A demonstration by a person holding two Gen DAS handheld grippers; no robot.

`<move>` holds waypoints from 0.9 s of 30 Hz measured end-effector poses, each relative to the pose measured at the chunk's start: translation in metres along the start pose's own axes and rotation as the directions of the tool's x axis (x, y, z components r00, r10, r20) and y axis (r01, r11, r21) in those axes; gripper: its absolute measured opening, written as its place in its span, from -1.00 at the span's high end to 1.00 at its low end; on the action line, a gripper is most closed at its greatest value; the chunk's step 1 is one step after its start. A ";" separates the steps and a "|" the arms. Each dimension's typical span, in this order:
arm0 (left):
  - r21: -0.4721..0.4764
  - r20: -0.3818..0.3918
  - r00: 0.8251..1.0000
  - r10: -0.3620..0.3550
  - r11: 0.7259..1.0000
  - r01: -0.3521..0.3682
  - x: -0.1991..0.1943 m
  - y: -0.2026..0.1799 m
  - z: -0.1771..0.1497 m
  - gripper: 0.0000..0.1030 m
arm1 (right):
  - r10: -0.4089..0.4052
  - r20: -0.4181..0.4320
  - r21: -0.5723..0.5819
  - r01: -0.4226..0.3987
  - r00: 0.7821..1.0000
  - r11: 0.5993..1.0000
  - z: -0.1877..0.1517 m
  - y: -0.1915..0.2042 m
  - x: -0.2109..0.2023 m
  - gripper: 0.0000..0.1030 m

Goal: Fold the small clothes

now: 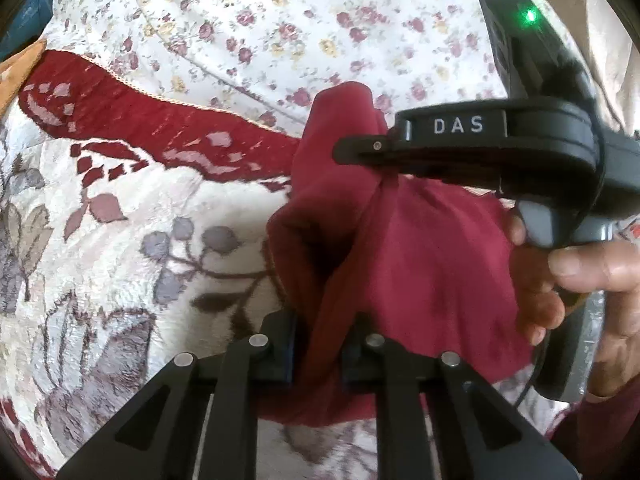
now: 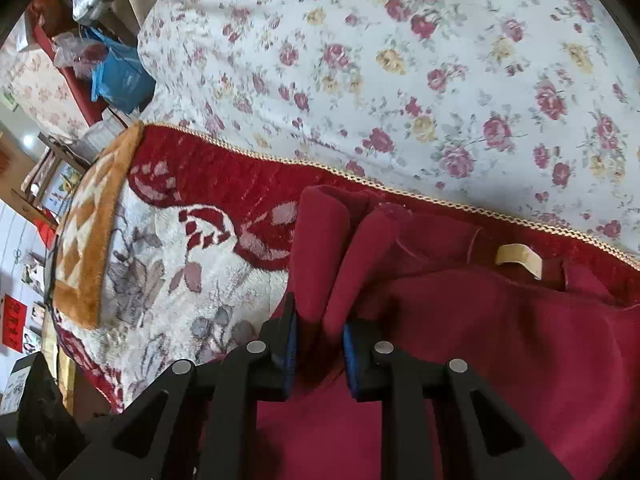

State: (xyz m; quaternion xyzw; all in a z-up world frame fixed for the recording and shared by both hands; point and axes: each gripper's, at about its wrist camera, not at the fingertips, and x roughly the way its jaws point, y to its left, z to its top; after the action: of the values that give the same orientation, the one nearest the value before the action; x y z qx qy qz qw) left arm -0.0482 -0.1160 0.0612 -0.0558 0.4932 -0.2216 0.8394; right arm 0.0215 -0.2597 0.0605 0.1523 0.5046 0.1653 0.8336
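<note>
Both hand-held grippers clamp one dark red garment above a bed.

Largest item, a white floral bedsheet [image 2: 400,60], carries a cream-and-red patterned blanket [image 2: 168,280]. Over the blanket's red border hangs the dark red garment [image 1: 420,260], bunched and lifted. Left gripper [image 1: 318,354] pinches a narrow fold between its pads. Right gripper [image 2: 320,354], held by a hand [image 1: 580,280], grips two rolled folds. A beige label [image 2: 518,258] shows on the garment.

Bed with layered covers, garment on top.
Rose-print sheet [image 2: 400,60] beyond the tongs; cream plush blanket [image 2: 168,280] with red border left of them; dark red garment [image 2: 500,340] lies partly on blanket.
</note>
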 end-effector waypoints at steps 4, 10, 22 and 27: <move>-0.005 0.014 0.998 -0.057 0.998 0.057 -0.012 -0.014 0.001 0.73 | 0.020 0.027 -0.003 -0.020 0.999 1.000 -0.001 -0.011 -0.028 0.61; 0.065 0.021 0.995 -0.093 0.994 0.091 -0.022 -0.075 0.003 0.73 | 0.020 0.068 0.003 -0.020 0.997 1.000 -0.008 -0.041 -0.079 0.63; 0.263 -0.087 0.985 -0.147 0.951 0.165 0.029 -0.231 -0.014 0.73 | -0.079 0.086 0.176 0.063 0.993 0.982 -0.049 -0.183 -0.153 0.65; 0.260 -0.170 0.977 -0.131 0.950 0.173 0.075 -0.258 -0.024 0.73 | -0.166 0.004 0.257 0.159 0.986 0.953 -0.063 -0.229 -0.121 0.65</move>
State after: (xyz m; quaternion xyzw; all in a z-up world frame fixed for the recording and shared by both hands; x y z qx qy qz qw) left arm -0.1193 -0.3762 0.0692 0.0396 0.5141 -0.3555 0.7796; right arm -0.0596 -0.5123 0.0317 0.2186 0.5218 0.0278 0.8242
